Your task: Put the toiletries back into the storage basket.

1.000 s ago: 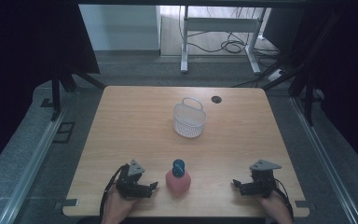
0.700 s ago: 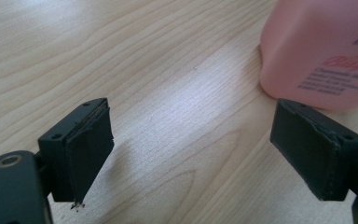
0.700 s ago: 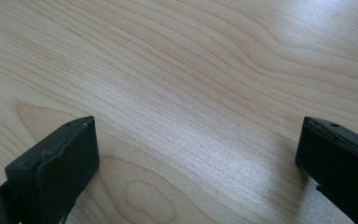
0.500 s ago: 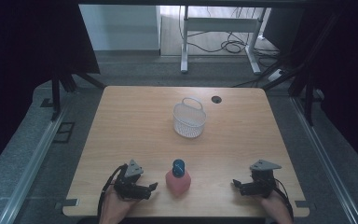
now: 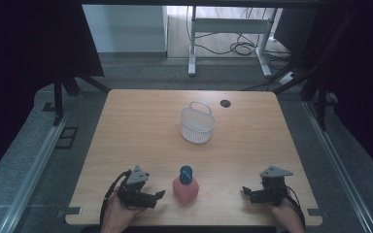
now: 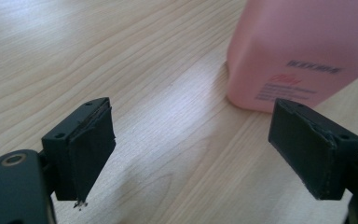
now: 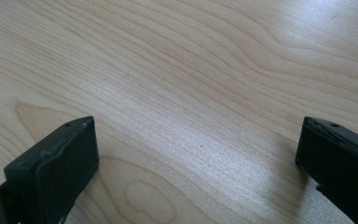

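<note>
Here, a wooden table (image 5: 141,126) is seen from the high view, with a pink bottle (image 5: 185,188) standing upright near its front edge, at about 6 o'clock from the table's centre. The bottle is topped by a dark blue cap (image 5: 186,174). A white mesh basket (image 5: 197,125) with a raised handle is set farther back, at roughly 12 o'clock from the bottle and well apart from it. A small dark round grommet (image 5: 225,103) is seen in the tabletop at about 1 o'clock from the basket.

The left gripper (image 5: 156,195) is held low over the table at 9 o'clock from the bottle, just beside it, and is pointed towards it. In the left gripper view its jaws are spread wide with nothing between them but bare wood; the bottle's pink body (image 6: 303,51), with small printed lettering on its face, is seen ahead at about 1 o'clock, near the right-hand jaw, though contact cannot be judged.

The right gripper (image 5: 246,192) is held at 3 o'clock from the bottle, apart from it, and is pointed inward. In the right gripper view its jaws are likewise spread wide, and only wood grain (image 7: 196,93) is framed between them.
</note>
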{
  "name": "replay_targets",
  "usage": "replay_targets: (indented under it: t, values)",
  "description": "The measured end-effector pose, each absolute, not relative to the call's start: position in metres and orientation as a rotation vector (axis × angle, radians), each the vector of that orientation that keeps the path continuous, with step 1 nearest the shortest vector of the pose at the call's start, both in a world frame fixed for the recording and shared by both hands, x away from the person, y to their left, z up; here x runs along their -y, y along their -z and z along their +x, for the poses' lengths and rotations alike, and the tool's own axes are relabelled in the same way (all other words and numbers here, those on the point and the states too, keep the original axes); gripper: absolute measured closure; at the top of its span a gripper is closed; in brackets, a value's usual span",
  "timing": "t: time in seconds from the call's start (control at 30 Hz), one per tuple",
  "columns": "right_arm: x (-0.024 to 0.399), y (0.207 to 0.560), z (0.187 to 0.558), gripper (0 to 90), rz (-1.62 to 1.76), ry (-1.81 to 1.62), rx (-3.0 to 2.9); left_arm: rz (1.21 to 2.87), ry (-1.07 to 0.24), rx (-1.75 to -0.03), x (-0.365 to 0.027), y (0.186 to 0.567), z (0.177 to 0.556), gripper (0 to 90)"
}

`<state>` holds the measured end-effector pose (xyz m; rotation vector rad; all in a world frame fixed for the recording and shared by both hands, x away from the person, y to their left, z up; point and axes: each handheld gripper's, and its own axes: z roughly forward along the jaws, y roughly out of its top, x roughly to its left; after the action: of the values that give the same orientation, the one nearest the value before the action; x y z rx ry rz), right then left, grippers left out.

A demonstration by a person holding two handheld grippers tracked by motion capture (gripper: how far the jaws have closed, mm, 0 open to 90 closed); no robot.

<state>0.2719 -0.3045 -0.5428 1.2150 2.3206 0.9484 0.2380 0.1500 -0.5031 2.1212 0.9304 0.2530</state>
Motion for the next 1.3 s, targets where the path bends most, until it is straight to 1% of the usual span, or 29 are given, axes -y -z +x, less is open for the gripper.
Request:
replay_targets:
  t: [0.4, 0.9, 1.03, 1.3]
  values:
    - [0.304, 0.543, 0.272, 0.0, 1.215, -0.946, -2.319, 2.103, -0.216, -0.857, -0.142, 0.487, 0.233, 14.6]
    - [0.304, 0.543, 0.272, 0.0, 1.217, -0.947, -2.319, 2.09, -0.184, -0.76, -0.118, 0.463, 0.234, 12.9]
    - [0.304, 0.543, 0.272, 0.0, 1.216, -0.946, -2.319, 2.093, -0.182, -0.74, -0.112, 0.458, 0.237, 14.6]
    - [0.304, 0.543, 0.272, 0.0, 1.216, -0.947, -2.319, 2.093, -0.182, -0.701, -0.1, 0.451, 0.24, 21.1]
